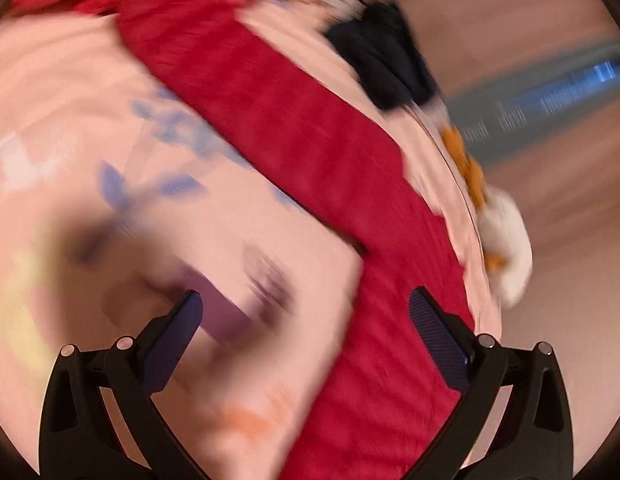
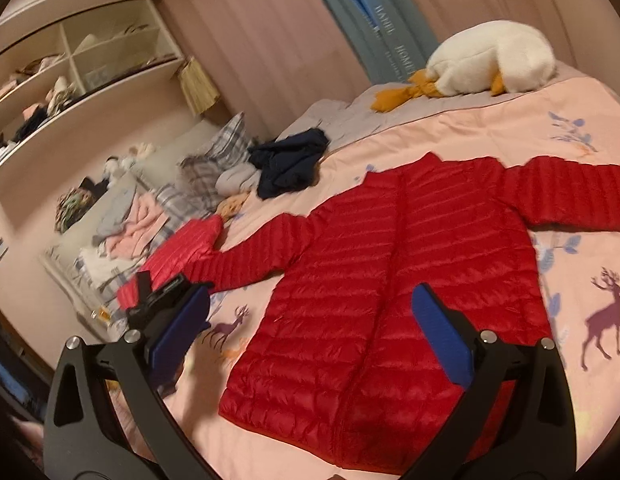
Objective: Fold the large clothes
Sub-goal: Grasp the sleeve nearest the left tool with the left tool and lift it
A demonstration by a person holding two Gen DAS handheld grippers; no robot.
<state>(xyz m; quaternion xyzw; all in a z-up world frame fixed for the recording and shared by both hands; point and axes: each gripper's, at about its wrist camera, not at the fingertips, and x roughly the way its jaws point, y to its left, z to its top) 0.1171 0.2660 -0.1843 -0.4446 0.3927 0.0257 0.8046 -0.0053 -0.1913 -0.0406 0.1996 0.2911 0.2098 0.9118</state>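
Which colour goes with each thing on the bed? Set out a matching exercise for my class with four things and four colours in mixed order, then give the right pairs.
Things:
1. jacket
2. plush goose
3. bundle of clothes
4. quilt

Colours:
A. white with orange feet
B. pink with a deer print
C. red
D. dark navy

Pairs: 1-C, 2-A, 3-D, 4-B

Motion-blurred red quilted puffer jacket (image 1: 310,168) running diagonally from upper left to bottom centre, pink patterned bedspread (image 1: 62,92) beneath, dark navy garment (image 1: 381,60) upper right, left gripper (image 1: 306,340) spread wide above the fabric
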